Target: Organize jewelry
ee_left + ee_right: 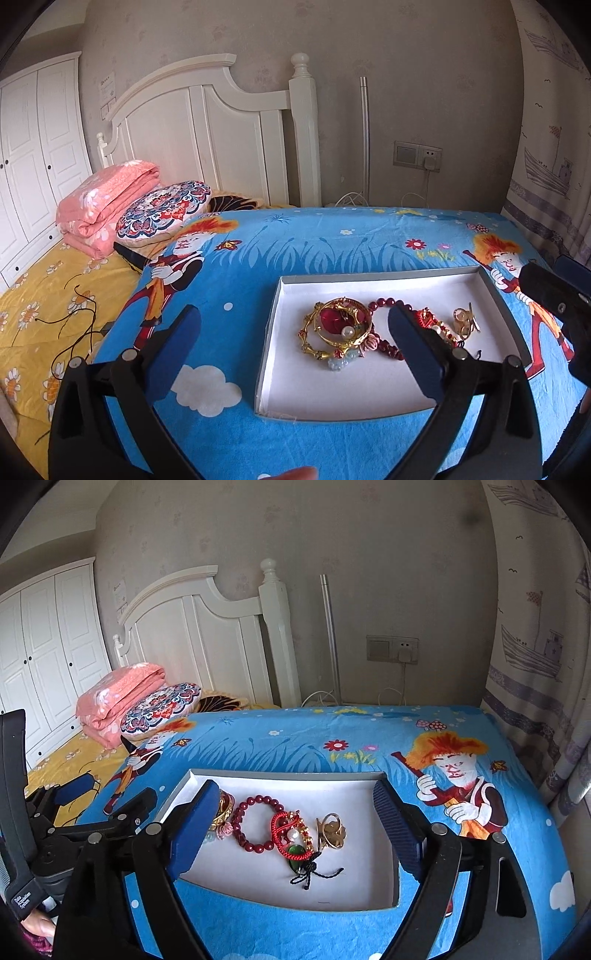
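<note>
A shallow white box [280, 362] [354, 886] lies on the blue cartoon bedspread and holds the jewelry. In it lie gold bangles around a red piece with a pearl [341, 326], a dark red bead bracelet [258, 825], a red cord bracelet with a green stone and dark tassel [295, 843] and gold rings [465, 321] [330, 829]. My left gripper [291, 325] hangs open above the box's left side, nothing between its blue pads. My right gripper [295, 812] is open above the box's middle, holding nothing.
The blue bedspread [295, 251] covers a raised surface beside a bed with a yellow sheet [44, 317], a folded pink quilt [107, 199] and a patterned round cushion [162, 208]. A dark cord lies on the yellow sheet. White headboard, wardrobe, wall socket and curtain stand behind.
</note>
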### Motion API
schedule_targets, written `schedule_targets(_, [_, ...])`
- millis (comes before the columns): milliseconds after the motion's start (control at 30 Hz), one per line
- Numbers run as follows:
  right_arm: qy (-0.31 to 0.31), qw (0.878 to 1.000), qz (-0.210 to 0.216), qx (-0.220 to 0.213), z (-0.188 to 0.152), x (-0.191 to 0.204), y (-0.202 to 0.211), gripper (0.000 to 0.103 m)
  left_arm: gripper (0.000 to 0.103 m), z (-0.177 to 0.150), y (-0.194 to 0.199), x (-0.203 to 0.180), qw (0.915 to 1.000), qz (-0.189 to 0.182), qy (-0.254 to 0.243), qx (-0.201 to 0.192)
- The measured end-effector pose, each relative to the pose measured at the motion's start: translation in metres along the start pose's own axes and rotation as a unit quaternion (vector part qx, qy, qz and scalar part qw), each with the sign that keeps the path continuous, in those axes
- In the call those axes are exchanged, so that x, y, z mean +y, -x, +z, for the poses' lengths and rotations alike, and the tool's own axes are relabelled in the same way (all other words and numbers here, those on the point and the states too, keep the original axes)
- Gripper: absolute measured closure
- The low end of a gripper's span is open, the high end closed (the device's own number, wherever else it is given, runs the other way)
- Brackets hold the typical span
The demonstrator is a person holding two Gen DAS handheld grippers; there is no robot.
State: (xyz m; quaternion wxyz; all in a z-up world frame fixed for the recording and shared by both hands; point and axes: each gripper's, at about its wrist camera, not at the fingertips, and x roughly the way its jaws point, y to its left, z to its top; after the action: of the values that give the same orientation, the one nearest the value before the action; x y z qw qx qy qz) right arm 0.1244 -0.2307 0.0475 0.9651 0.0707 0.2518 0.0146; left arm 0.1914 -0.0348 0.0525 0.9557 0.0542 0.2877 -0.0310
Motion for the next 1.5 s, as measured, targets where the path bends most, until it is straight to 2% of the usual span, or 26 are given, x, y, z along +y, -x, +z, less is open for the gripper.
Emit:
schedule_targets(200, [0.007, 1.000, -0.010, -0.019, -0.024, 0.000, -0.005, 0.022, 0.005, -0.023, 0.002, -0.006, 0.9989, -0.034, 0.003, -0.031])
schedule_targets(300, [0.009, 1.000, -0.015, 0.009, -0.035, -0.002, -0.015, 0.022, 0.005, -0.031, -0.010, -0.010, 0.9994, -0.034, 0.001, -0.008])
schedule_targets(433, [0.013, 0.999, -0.023, 0.019, -0.045, -0.004, -0.019, 0.021, 0.005, -0.039, -0.022, -0.001, 0.9988, -0.036, 0.028, 0.018])
schedule_targets(567, [0.013, 0.999, -0.024, 0.021, -0.050, -0.005, -0.021, 0.020, 0.005, -0.046, -0.025, 0.001, 0.9987, -0.039, 0.029, 0.013])
schedule_targets(1133, [0.008, 0.998, -0.038, 0.054, -0.049, -0.006, -0.023, 0.019, 0.005, -0.045, -0.024, -0.003, 0.9985, -0.040, 0.019, 0.033])
schedule_targets(1500, [0.001, 0.998, -0.046, 0.050, -0.043, -0.009, -0.014, 0.019, 0.005, -0.039, -0.022, 0.000, 0.9980, -0.043, 0.024, 0.040])
